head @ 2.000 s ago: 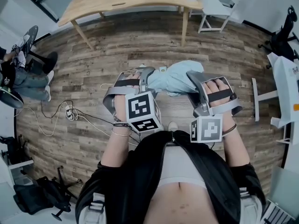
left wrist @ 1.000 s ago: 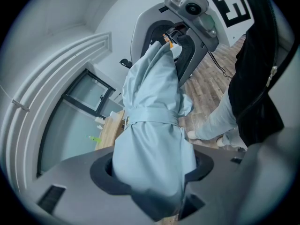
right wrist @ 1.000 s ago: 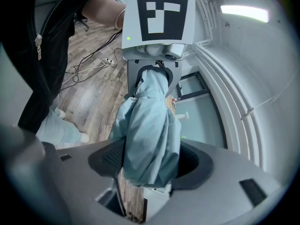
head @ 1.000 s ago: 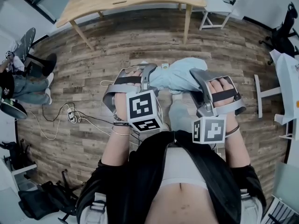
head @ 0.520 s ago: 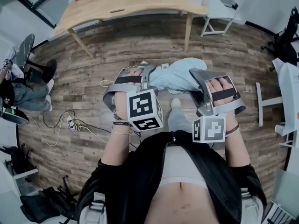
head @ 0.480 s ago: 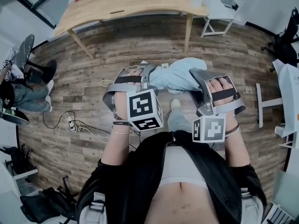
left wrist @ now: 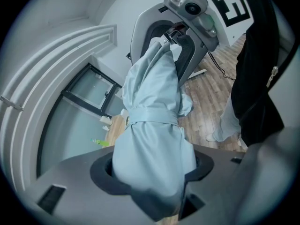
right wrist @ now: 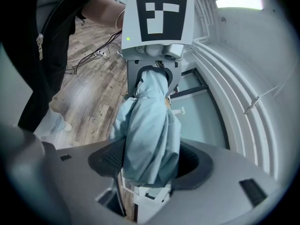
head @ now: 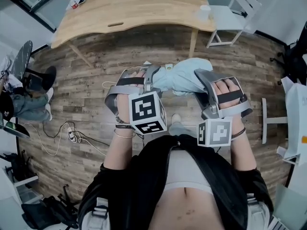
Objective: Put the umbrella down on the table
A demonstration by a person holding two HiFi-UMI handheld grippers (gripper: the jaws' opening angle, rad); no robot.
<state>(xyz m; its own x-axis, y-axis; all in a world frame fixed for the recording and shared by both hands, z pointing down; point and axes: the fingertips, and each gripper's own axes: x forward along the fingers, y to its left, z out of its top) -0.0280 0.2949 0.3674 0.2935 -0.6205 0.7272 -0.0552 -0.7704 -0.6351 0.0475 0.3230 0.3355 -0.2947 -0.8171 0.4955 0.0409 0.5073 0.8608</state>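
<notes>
A folded light-blue umbrella [head: 183,78] hangs level at chest height over the wood floor, held at both ends. My left gripper [head: 152,79] is shut on its left end and my right gripper [head: 201,82] on its right end. In the left gripper view the umbrella's cloth [left wrist: 154,125], tied with a strap, fills the gap between the jaws of my left gripper [left wrist: 154,168]. In the right gripper view the bunched cloth [right wrist: 147,125] sits between the jaws of my right gripper [right wrist: 150,165]. The wooden table [head: 129,8] lies ahead at the top of the head view, apart from the umbrella.
A white cup [head: 205,11] stands near the table's right end, and small items lie at its far left. A white chair [head: 232,13] is beside it. Cables [head: 72,133] trail on the floor at left, near a seated person's legs [head: 24,104]. White furniture [head: 295,109] stands at right.
The table has slid lower and larger in the head view as I move toward it. Both grippers keep the same hold on the umbrella.
</notes>
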